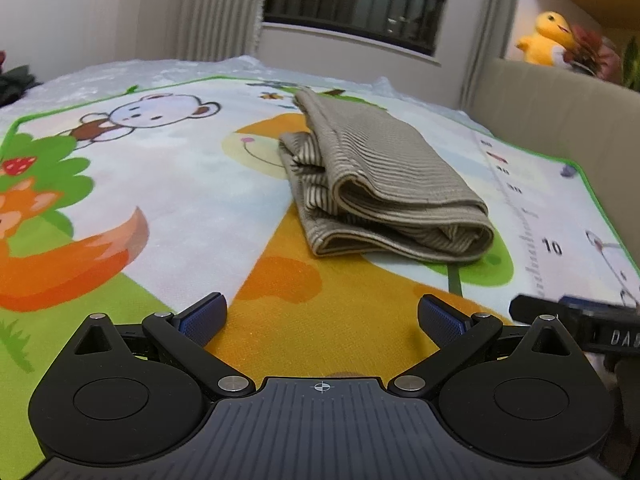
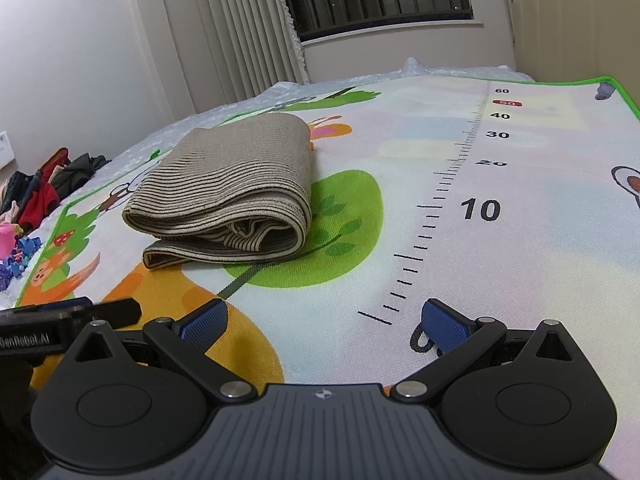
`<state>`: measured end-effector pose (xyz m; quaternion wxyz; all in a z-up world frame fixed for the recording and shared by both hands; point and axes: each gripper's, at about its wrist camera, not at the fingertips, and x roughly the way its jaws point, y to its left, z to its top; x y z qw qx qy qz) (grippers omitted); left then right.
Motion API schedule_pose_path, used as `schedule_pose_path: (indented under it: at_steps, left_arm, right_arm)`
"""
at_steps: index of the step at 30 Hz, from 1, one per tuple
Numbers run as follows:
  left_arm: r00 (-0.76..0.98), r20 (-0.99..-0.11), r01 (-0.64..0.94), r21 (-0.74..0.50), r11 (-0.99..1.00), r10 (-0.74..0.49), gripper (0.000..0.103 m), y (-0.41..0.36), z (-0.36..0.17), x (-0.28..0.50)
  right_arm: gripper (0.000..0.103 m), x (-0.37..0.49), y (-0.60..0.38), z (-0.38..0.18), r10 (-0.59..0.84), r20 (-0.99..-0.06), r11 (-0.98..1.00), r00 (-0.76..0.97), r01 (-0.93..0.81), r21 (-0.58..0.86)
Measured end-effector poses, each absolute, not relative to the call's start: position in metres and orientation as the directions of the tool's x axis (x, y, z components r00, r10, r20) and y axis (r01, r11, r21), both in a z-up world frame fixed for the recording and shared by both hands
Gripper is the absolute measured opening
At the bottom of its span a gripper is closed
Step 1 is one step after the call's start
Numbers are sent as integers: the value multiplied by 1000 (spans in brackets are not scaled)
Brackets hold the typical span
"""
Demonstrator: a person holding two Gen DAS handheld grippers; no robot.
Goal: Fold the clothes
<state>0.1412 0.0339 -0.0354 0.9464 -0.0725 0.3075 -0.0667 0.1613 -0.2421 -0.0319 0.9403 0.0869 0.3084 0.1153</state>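
Note:
A beige striped garment lies folded into a thick bundle on the cartoon play mat. It also shows in the right wrist view, left of centre. My left gripper is open and empty, low over the mat, well short of the garment. My right gripper is open and empty, also near the mat's front, to the right of the bundle. Each gripper's tip shows at the edge of the other's view: the right one and the left one.
The mat has a printed ruler scale along its right side. A beige headboard with a yellow plush toy stands at the right. Dark and red clothes and small toys lie off the mat's left. Curtains and a window stand behind.

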Motion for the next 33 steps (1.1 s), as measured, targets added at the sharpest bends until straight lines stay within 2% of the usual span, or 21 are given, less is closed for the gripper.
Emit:
schedule_pose_path:
  at_steps: [24, 28, 31, 33]
  left_arm:
    - [808, -569, 64, -174, 983, -153, 103, 34, -38, 139]
    - [809, -562, 75, -197, 978, -175, 103, 43, -31, 141]
    - [846, -516, 59, -158, 986, -133, 103, 60, -17, 147]
    - [874, -478, 33, -134, 990, -94, 103, 75, -5, 155]
  right_arm:
    - [103, 163, -240, -32, 262, -570, 962, 779, -163, 219]
    - [103, 161, -261, -16, 322, -515, 938, 794, -194, 288]
    - [103, 161, -306, 7, 194, -447, 970, 873, -101, 223]
    - [103, 171, -342, 14, 31, -459, 991, 888, 33, 131]
